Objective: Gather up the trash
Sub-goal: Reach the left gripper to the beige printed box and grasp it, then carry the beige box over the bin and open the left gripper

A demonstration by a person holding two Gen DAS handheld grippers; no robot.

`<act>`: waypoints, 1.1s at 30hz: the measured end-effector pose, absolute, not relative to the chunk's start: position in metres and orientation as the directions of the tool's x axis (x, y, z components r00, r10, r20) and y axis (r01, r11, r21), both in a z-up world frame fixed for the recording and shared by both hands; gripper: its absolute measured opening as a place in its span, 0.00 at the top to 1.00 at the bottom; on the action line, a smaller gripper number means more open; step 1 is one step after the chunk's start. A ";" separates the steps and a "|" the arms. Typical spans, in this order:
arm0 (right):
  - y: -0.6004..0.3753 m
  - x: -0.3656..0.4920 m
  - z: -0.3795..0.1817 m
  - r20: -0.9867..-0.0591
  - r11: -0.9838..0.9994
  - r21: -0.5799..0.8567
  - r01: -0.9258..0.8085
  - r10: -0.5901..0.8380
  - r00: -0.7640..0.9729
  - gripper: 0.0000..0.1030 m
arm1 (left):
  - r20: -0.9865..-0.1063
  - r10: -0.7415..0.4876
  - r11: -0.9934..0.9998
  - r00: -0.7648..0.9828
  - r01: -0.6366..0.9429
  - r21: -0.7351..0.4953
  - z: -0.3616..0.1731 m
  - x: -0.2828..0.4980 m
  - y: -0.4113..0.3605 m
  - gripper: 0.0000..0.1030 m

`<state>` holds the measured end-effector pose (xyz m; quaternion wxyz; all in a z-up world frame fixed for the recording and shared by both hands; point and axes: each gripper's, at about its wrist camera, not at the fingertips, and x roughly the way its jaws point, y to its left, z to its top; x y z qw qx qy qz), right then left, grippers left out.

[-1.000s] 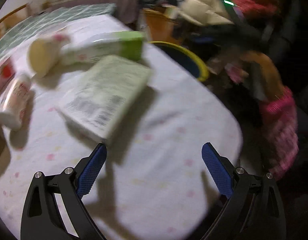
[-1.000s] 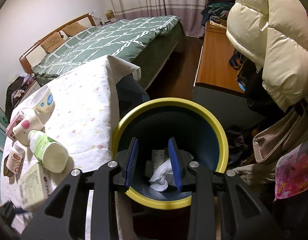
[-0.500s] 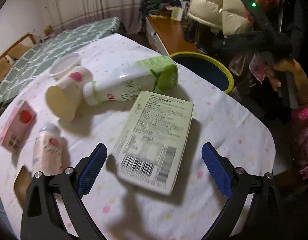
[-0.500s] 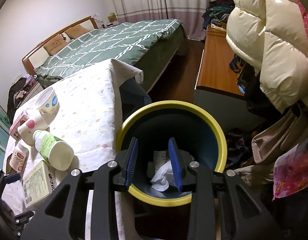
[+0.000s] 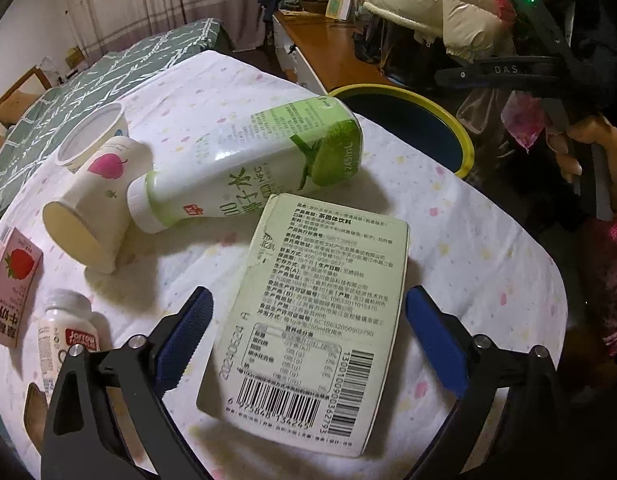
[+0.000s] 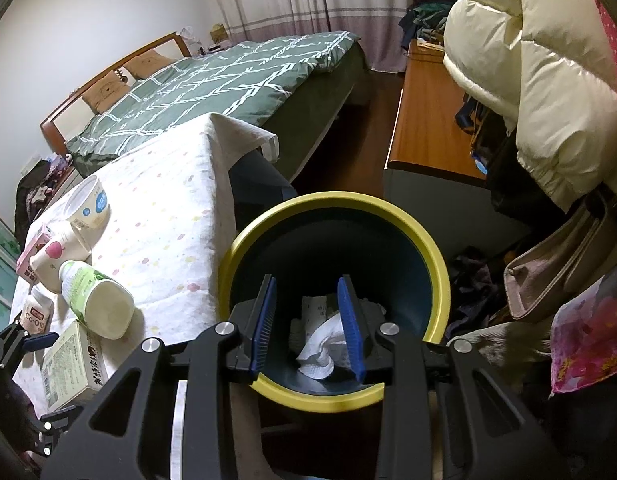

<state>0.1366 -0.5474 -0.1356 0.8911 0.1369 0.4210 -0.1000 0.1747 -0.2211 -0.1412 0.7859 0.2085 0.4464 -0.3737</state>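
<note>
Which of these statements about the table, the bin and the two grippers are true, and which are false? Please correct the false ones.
1. The left gripper is open, its fingers on either side of the flat box. True.
2. The green bottle stands upright. False: it lies on its side.
3. The yellow-rimmed bin holds crumpled white paper. True.
4. The right gripper grips the paper cup. False: it holds nothing and hangs over the bin.
5. The pink strawberry carton is in the bin. False: it lies on the table.
</note>
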 end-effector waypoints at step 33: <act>-0.572 0.003 -0.123 -0.698 0.890 0.121 0.441 -0.239 0.675 0.70 | -0.801 -0.539 0.572 0.261 0.812 -0.120 -0.082 0.178 -0.382 0.26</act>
